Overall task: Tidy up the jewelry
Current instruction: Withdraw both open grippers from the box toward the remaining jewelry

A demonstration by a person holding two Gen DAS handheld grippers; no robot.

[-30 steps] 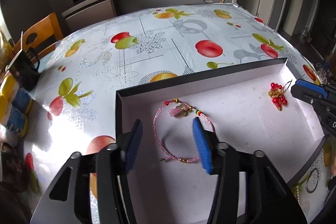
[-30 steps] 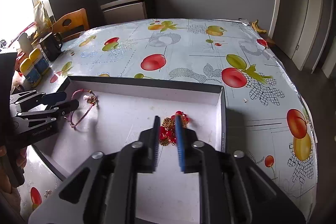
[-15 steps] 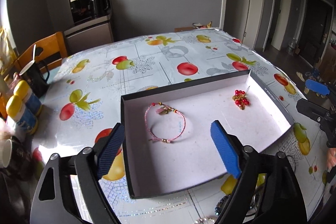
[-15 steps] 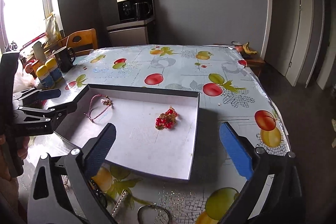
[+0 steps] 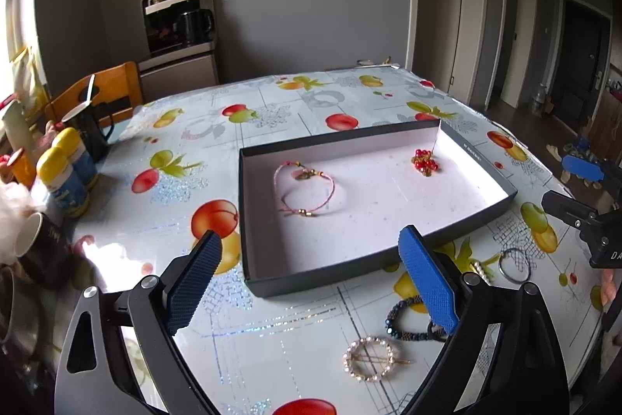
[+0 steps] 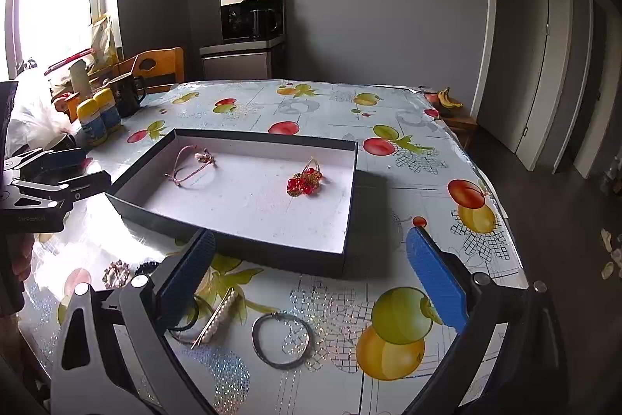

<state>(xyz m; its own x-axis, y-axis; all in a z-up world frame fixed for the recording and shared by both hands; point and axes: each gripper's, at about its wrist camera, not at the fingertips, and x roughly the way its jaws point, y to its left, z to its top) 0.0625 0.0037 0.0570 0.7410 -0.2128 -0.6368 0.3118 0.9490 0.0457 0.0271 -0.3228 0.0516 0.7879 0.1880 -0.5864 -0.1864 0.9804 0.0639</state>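
A dark tray [image 5: 248, 220] with a white floor lies on the fruit-print table; it also shows in the right wrist view [image 6: 350, 205]. In it lie a pink cord bracelet [image 5: 305, 187] [image 6: 190, 166] and a red bead cluster [image 5: 425, 162] [image 6: 305, 181]. In front of the tray lie a dark beaded bracelet [image 5: 408, 321], a pearl ring clip [image 5: 369, 358] [image 6: 116, 273], a grey hoop [image 6: 282, 339] [image 5: 515, 265] and a pearl bar clip [image 6: 219, 317]. My left gripper [image 5: 311, 282] is open and empty above the tray's near edge. My right gripper [image 6: 311, 288] is open and empty above the hoop.
Two yellow-capped bottles [image 5: 64, 177], a black mug [image 5: 91, 135] and cups stand at the table's left edge. A wooden chair [image 6: 155, 69] and a cabinet with a coffee machine [image 6: 250, 14] stand behind. The table's right edge [image 6: 501, 205] drops to the floor.
Both grippers have pulled back and up out of the tray and opened wide. The bracelet and the red bead cluster stay in the tray. The loose jewelry in front has come into view.
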